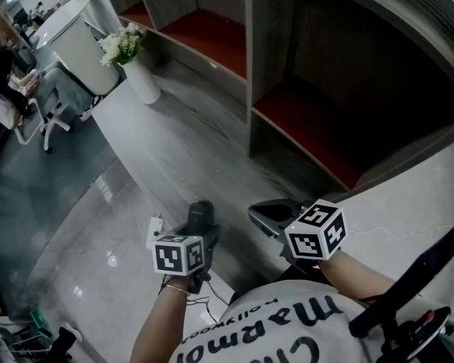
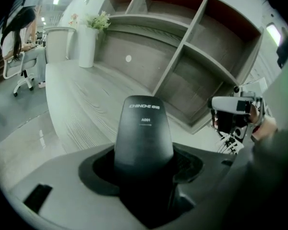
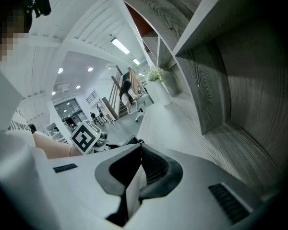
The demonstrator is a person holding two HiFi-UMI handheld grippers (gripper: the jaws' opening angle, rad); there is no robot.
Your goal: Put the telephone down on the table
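Wide grey counter (image 1: 178, 138) beside shelving (image 1: 247, 66) edge, left gripper (image 2: 144, 169) clamping telephone (image 2: 144, 128), right gripper (image 3: 134, 176) apparently closed, empty.

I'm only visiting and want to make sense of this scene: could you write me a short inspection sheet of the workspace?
Surface: long grey wood-grain table, curving away below the grippers.
Job's things: black telephone handset, upright in the left gripper, not yet on the table.
Clutter: white vase of flowers at the table's far end.
Grippers: left gripper closed on the handset; right gripper jaws together, nothing between them.
Cables: thin wires on the right gripper's body.
Surroundings: red-lined open shelving behind the table; a person seated on a white chair.
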